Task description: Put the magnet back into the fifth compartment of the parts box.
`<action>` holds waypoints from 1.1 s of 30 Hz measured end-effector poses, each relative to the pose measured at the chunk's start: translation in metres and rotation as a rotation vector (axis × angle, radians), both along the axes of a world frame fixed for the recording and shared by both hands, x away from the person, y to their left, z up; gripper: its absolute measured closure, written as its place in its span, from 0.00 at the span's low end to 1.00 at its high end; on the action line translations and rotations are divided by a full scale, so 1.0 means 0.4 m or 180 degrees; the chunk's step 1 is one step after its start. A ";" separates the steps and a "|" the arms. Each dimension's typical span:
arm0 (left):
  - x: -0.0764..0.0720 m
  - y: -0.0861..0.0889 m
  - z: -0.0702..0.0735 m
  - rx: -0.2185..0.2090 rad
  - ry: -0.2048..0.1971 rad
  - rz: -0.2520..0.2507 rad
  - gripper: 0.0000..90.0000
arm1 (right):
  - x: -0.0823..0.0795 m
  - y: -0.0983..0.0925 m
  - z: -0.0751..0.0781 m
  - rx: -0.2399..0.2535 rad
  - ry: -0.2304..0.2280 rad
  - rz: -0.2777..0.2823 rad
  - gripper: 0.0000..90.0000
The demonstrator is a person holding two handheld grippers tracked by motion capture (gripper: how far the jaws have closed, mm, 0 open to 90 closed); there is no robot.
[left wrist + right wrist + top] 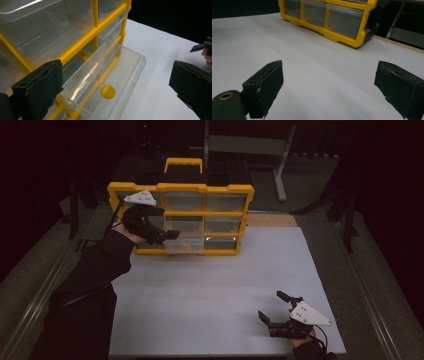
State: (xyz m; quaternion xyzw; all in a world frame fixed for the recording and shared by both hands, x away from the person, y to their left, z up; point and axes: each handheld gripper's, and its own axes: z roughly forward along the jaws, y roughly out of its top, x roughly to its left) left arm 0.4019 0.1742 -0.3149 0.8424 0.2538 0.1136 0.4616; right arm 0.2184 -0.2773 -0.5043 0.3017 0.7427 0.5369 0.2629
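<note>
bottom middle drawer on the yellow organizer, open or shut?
Open. The drawer is pulled out past the organizer frame, with a small yellow piece lying on its floor. The left gripper is at it, jaws apart.

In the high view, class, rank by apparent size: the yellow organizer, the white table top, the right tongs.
1. White table top
2. Yellow organizer
3. Right tongs, though they sit nearer the camera, so their true size is unsure.

Dim high view, surroundings black; the table (220,285) is evenly lit (gripper views brighter), with glare on the drawer (105,82).
</note>
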 end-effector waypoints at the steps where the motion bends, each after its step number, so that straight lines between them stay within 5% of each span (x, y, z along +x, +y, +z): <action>1: -0.004 0.005 0.001 -0.0016 -0.0002 -0.0003 0.00 | 0.000 0.000 0.000 0.0007 -0.0002 0.0001 0.09; 33: -0.125 0.088 -0.055 -0.0172 -0.0195 0.0057 0.00 | -0.002 0.002 0.005 -0.0002 -0.0021 0.0016 0.09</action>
